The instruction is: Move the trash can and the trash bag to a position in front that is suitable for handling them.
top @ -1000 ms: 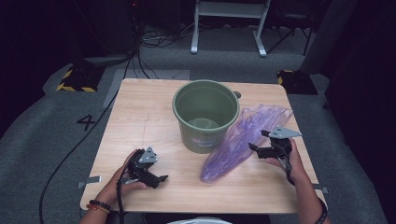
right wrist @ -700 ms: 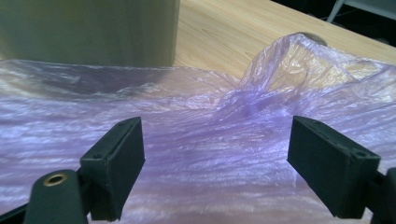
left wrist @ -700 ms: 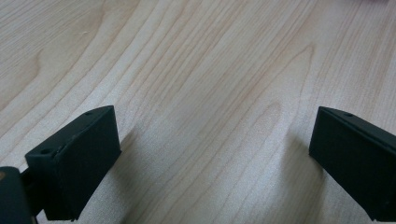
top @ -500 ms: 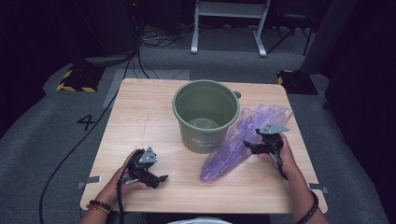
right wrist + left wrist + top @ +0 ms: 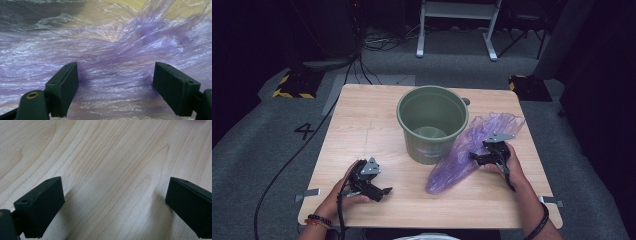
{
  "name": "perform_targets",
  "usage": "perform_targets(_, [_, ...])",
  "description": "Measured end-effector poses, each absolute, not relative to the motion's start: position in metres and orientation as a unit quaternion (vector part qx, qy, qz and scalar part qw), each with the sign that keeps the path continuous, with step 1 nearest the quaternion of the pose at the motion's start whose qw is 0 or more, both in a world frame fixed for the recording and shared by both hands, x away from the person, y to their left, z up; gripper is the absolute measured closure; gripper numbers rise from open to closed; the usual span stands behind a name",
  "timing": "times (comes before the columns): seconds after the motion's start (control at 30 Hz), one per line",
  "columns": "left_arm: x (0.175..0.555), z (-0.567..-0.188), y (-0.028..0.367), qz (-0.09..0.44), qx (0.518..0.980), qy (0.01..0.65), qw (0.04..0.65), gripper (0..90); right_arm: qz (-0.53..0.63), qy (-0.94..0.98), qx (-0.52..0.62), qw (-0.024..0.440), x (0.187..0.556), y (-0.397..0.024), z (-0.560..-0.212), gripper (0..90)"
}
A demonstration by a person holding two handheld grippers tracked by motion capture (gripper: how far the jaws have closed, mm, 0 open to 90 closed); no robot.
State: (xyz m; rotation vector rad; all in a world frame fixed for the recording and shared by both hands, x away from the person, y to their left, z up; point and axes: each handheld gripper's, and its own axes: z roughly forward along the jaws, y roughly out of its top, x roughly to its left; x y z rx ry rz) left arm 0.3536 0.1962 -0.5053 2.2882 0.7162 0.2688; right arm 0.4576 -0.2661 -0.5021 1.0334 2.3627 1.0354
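Observation:
A green plastic bucket [image 5: 432,122] stands upright at the middle of the wooden table [image 5: 362,125]. A crumpled translucent purple plastic bag [image 5: 462,155] lies stretched out to its right, leaning against the bucket's side. My right gripper [image 5: 476,157] hovers open right over the bag's middle; in the right gripper view its jaws stand wide apart over the purple film [image 5: 112,75], nothing pinched between them. My left gripper [image 5: 384,191] rests open near the front left of the table, its fingers [image 5: 40,205] over bare wood.
Beyond the table's far edge are a white metal frame [image 5: 457,20], floor cables [image 5: 377,45] and a yellow-black striped block [image 5: 292,85]. The floor at left bears a painted "4" [image 5: 305,131]. Metal brackets [image 5: 307,192] stick out at the table's front corners.
My right gripper has moved left and forward onto the middle of the purple bag. The left gripper has stayed in place.

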Motion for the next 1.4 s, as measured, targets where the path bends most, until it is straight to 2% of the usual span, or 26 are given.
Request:
perform_targets(0.27, [0.355, -0.505, 0.195, 0.106, 0.885, 0.281, 0.355, 1.4, 0.369, 0.833, 0.375, 0.168, 0.460, -0.268, -0.503, 21.7])
perform_targets(0.33, [0.356, -0.505, 0.193, 0.107, 0.884, 0.283, 0.356, 1.2, 0.374, 0.836, 0.366, 0.164, 0.457, -0.269, -0.502, 32.9])
perform_targets(0.4, [0.356, -0.505, 0.192, 0.108, 0.884, 0.285, 0.354, 1.1, 0.379, 0.837, 0.360, 0.161, 0.455, -0.271, -0.501, 39.6])
perform_targets(0.43, [0.356, -0.505, 0.192, 0.108, 0.884, 0.285, 0.354, 0.9, 0.379, 0.837, 0.360, 0.161, 0.455, -0.271, -0.501, 39.6])
perform_targets(0.47, [0.356, -0.505, 0.192, 0.110, 0.884, 0.286, 0.353, 0.8, 0.381, 0.837, 0.359, 0.161, 0.454, -0.273, -0.501, 48.6])
perform_targets(0.5, [0.356, -0.505, 0.191, 0.110, 0.884, 0.287, 0.353, 0.8, 0.381, 0.837, 0.359, 0.161, 0.454, -0.273, -0.501, 48.6])
perform_targets(0.53, [0.357, -0.505, 0.191, 0.111, 0.884, 0.287, 0.352, 0.8, 0.384, 0.834, 0.362, 0.162, 0.453, -0.275, -0.500, 56.5])
perform_targets(0.57, [0.357, -0.505, 0.190, 0.111, 0.884, 0.287, 0.352, 0.8, 0.385, 0.833, 0.362, 0.161, 0.453, -0.276, -0.500, 60.0])
perform_targets(0.67, [0.361, -0.505, 0.186, 0.109, 0.885, 0.283, 0.352, 0.5, 0.386, 0.832, 0.364, 0.162, 0.453, -0.279, -0.500, 67.3])
perform_targets(0.7, [0.361, -0.505, 0.186, 0.109, 0.885, 0.283, 0.352, 0.5, 0.386, 0.832, 0.364, 0.162, 0.453, -0.279, -0.500, 67.3])
perform_targets(0.73, [0.363, -0.505, 0.184, 0.108, 0.885, 0.283, 0.353, 0.5, 0.383, 0.833, 0.364, 0.164, 0.453, -0.279, -0.500, 72.7])
perform_targets(0.8, [0.364, -0.505, 0.183, 0.107, 0.886, 0.281, 0.352, 0.3, 0.381, 0.833, 0.363, 0.167, 0.452, -0.278, -0.499, 74.9])
perform_targets(0.83, [0.364, -0.505, 0.183, 0.107, 0.886, 0.282, 0.352, 0.2, 0.379, 0.836, 0.359, 0.171, 0.450, -0.276, -0.499, 78.9])
perform_targets(1.07, [0.362, -0.505, 0.182, 0.111, 0.884, 0.289, 0.350, 0.4, 0.378, 0.836, 0.359, 0.172, 0.448, -0.275, -0.499, 85.2])
perform_targets(1.4, [0.360, -0.505, 0.182, 0.115, 0.881, 0.297, 0.351, 0.4, 0.384, 0.838, 0.352, 0.165, 0.433, -0.275, -0.500, 85.8])
